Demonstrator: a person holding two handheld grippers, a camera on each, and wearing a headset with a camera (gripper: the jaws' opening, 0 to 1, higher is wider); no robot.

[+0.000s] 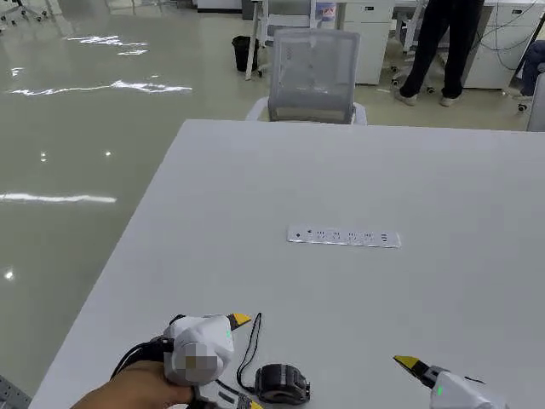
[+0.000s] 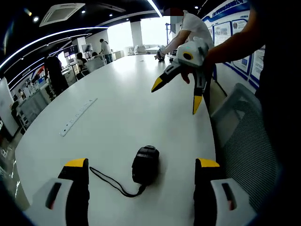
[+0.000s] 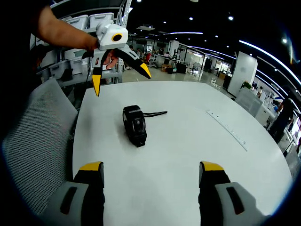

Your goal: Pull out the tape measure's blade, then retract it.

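A black tape measure (image 1: 281, 383) lies on the white table (image 1: 358, 170) near its front edge, blade fully inside, its black wrist strap (image 1: 249, 348) trailing off to the left. My left gripper (image 1: 249, 362) is held open just left of it, the case (image 2: 145, 164) lying on the table in line with the gap between its jaws (image 2: 141, 163). My right gripper (image 3: 152, 165) is also open and empty, facing the tape measure (image 3: 134, 125) from the right with a gap between them. Its upper fingertip (image 1: 407, 364) shows at the bottom right.
A white power strip (image 1: 343, 237) lies flat in the middle of the table. A grey mesh chair (image 1: 312, 77) stands at the far edge, and another mesh chair (image 2: 244, 141) is close to the near edge. A person (image 1: 438, 43) stands in the background.
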